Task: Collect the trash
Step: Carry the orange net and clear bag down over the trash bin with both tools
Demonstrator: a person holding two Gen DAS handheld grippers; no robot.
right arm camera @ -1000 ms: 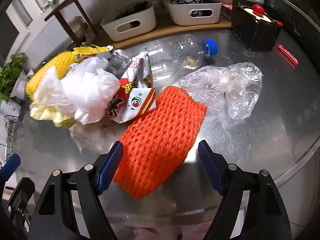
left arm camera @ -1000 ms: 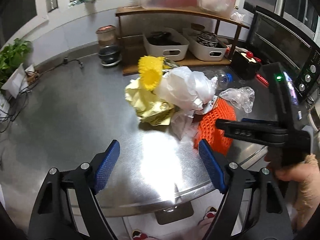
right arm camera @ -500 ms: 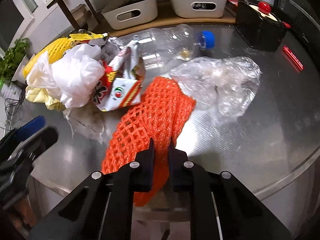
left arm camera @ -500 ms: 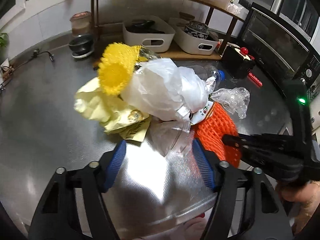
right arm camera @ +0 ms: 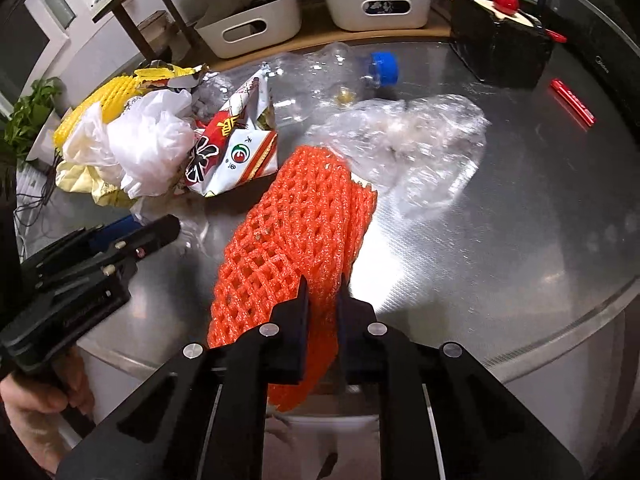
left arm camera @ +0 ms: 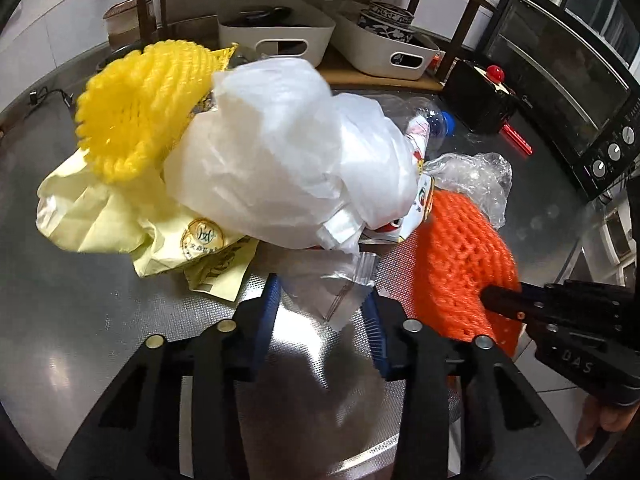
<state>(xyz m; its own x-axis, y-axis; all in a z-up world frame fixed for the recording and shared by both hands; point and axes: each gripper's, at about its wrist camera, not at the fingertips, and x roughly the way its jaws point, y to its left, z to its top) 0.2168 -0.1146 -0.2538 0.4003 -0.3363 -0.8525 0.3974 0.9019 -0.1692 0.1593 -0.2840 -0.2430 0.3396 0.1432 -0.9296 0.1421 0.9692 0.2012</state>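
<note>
Judging by how the litter lies, we are only at the start of collecting the trash: nearly everything is still out on the desk (right arm camera: 500,248). Our right hand-held gripper (right arm camera: 322,300) is pinched tight on the near end of the orange foam net (right arm camera: 304,216), which hangs partly over the desk's front edge, so that one piece is secured. Our left hand-held gripper (left arm camera: 320,312) has just been closing, its jaws now narrow around the clear zip bag (left arm camera: 332,284) just left of the orange foam net; whether the pads already press on it we cannot tell. Left of the net are the white plastic bag (left arm camera: 288,160), the yellow foam net (left arm camera: 136,108), the pale yellow bag (left arm camera: 104,216) and the snack wrapper (right arm camera: 236,148). Behind the net lie the crumpled clear film (right arm camera: 412,148) and the clear bottle (right arm camera: 332,68), untouched. No bin shows in either view, so where the pieces should go we cannot say.
</note>
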